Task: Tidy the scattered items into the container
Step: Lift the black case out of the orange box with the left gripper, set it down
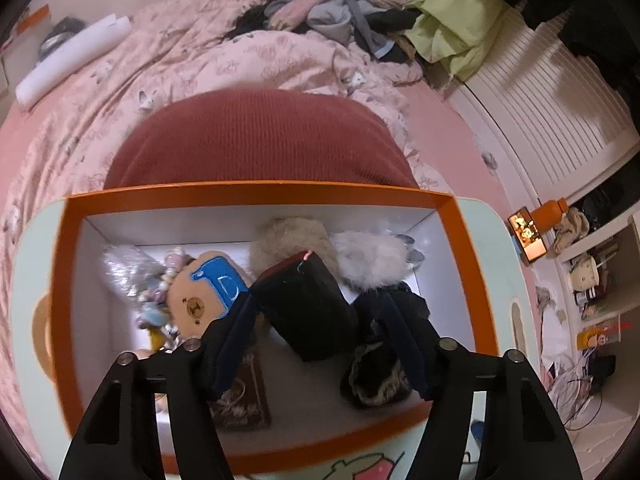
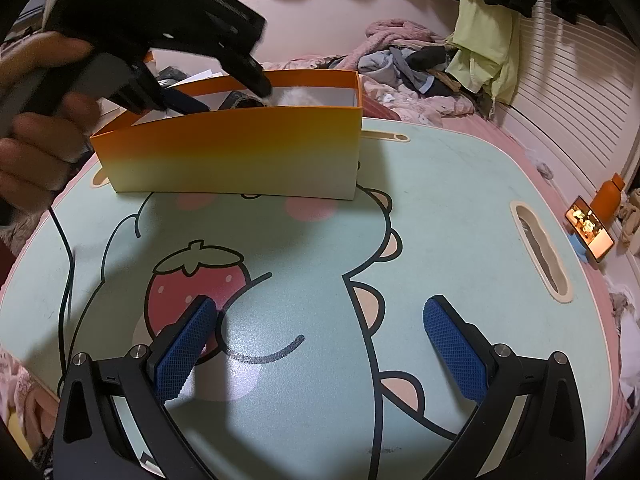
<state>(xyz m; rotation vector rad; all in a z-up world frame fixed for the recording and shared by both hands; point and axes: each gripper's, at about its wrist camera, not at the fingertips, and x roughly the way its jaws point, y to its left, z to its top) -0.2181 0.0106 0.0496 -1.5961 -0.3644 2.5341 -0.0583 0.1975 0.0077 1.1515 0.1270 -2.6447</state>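
My left claw [image 1: 316,300], tilted steeply down inside the orange box [image 1: 256,196] on the desk [image 2: 440,200], is clamped on a black box [image 1: 308,304] above the plush toys already there, while my right claw [image 2: 320,320] hovers spread wide and empty over the desk.

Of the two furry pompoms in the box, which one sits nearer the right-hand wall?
The paler grey-white pompom; the tan pompom sits nearer the box's middle.
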